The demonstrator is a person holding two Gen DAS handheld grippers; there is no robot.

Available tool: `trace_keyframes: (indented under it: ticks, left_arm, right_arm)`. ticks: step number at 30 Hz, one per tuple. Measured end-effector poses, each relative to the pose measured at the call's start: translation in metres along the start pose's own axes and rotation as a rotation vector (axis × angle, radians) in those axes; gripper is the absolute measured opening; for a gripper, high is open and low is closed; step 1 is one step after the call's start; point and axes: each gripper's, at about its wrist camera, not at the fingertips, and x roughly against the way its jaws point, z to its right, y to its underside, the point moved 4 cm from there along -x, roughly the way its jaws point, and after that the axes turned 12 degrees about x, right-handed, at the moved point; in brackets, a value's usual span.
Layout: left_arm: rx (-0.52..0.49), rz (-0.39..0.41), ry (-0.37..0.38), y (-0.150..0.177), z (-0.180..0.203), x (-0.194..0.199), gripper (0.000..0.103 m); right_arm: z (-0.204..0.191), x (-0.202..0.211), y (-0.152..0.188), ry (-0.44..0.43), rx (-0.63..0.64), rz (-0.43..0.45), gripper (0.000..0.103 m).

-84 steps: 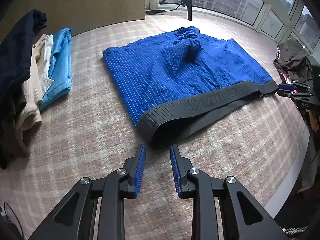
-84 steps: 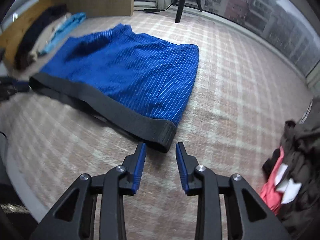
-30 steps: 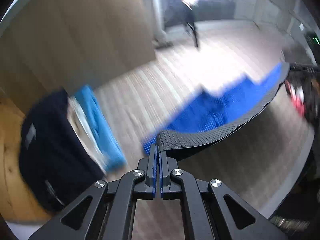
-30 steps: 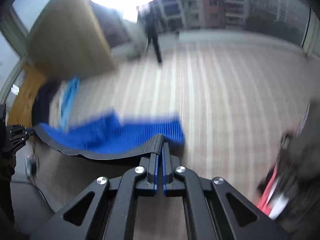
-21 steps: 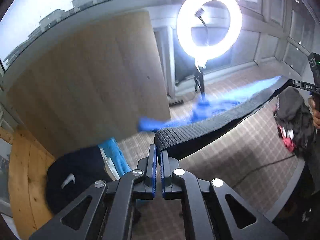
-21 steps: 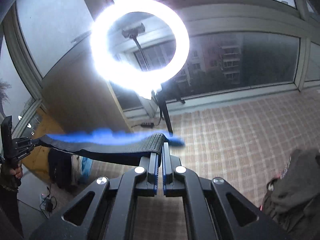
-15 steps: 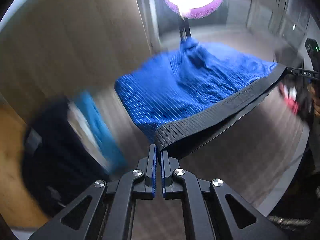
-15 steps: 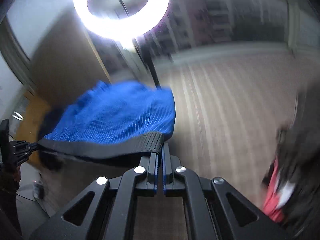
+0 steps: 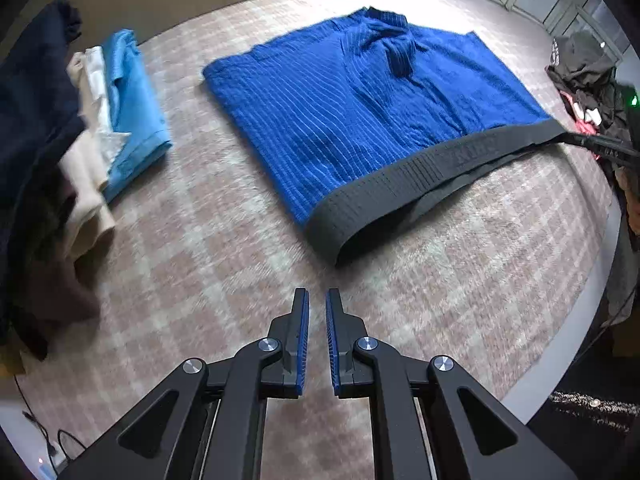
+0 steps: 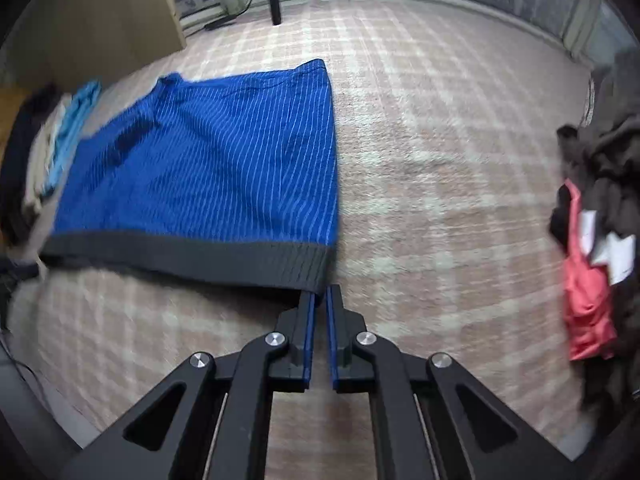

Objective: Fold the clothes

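Observation:
Blue striped shorts (image 9: 360, 112) with a dark grey waistband (image 9: 420, 176) lie spread flat on the plaid surface; they also show in the right wrist view (image 10: 208, 168). My left gripper (image 9: 316, 300) is open and empty, a short way back from the waistband's near corner. My right gripper (image 10: 319, 300) stands slightly open at the waistband's other corner (image 10: 316, 268), whose edge just reaches the fingertips. The right gripper (image 9: 600, 146) shows at the far end of the waistband in the left wrist view.
A stack of folded clothes, light blue (image 9: 132, 108), cream and navy, lies at the left. A heap of dark and pink clothes (image 10: 592, 216) lies at the right. A tripod leg (image 10: 274, 0) and a wooden panel (image 10: 92, 20) stand at the back.
The shorts were swung up in the air by both grippers, then laid flat again. Both grippers have opened and let go of the waistband; the left one has pulled back.

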Motion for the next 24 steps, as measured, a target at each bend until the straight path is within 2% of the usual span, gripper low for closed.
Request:
trace_keyframes:
  ticks: [1, 2, 4, 5, 8, 11, 14, 16, 17, 20, 24]
  left_arm:
    - [0.004, 0.013, 0.008, 0.002, 0.002, 0.005, 0.008]
    - [0.007, 0.028, 0.018, 0.004, 0.005, 0.011, 0.007]
    - [-0.001, 0.067, 0.052, 0.007, 0.024, 0.025, 0.007]
    - [-0.020, 0.094, 0.072, 0.008, 0.040, 0.033, 0.007]
    - [-0.076, 0.158, 0.148, 0.003, 0.085, 0.045, 0.007]
    - [-0.150, 0.201, 0.227, -0.032, 0.150, 0.034, 0.009]
    - [-0.189, 0.228, 0.285, -0.054, 0.212, 0.022, 0.009]
    - [-0.195, 0.251, 0.312, -0.061, 0.248, 0.022, 0.010]
    - [-0.197, 0.253, 0.315, -0.067, 0.263, 0.015, 0.011]
    - [-0.185, 0.249, 0.297, -0.078, 0.295, -0.008, 0.025]
    - [-0.096, 0.235, 0.264, -0.081, 0.302, -0.025, 0.025]
  right_arm:
    - [0.001, 0.000, 0.002, 0.031, 0.028, -0.014, 0.017]
    - [0.005, 0.002, 0.004, 0.050, 0.043, -0.023, 0.019]
    - [0.015, 0.009, 0.009, 0.035, 0.062, -0.028, 0.020]
    - [0.019, 0.013, 0.010, 0.020, 0.065, -0.025, 0.020]
    - [0.045, 0.028, 0.000, -0.103, -0.023, 0.037, 0.020]
    - [0.075, 0.031, -0.025, -0.187, -0.113, 0.077, 0.020]
    - [0.091, 0.026, -0.061, -0.244, -0.125, 0.124, 0.020]
    - [0.097, 0.015, -0.084, -0.269, -0.115, 0.129, 0.031]
    - [0.098, 0.008, -0.093, -0.298, -0.117, 0.127, 0.032]
    - [0.100, -0.017, -0.122, -0.356, -0.109, 0.113, 0.032]
    - [0.093, -0.036, -0.157, -0.366, -0.002, 0.125, 0.032]
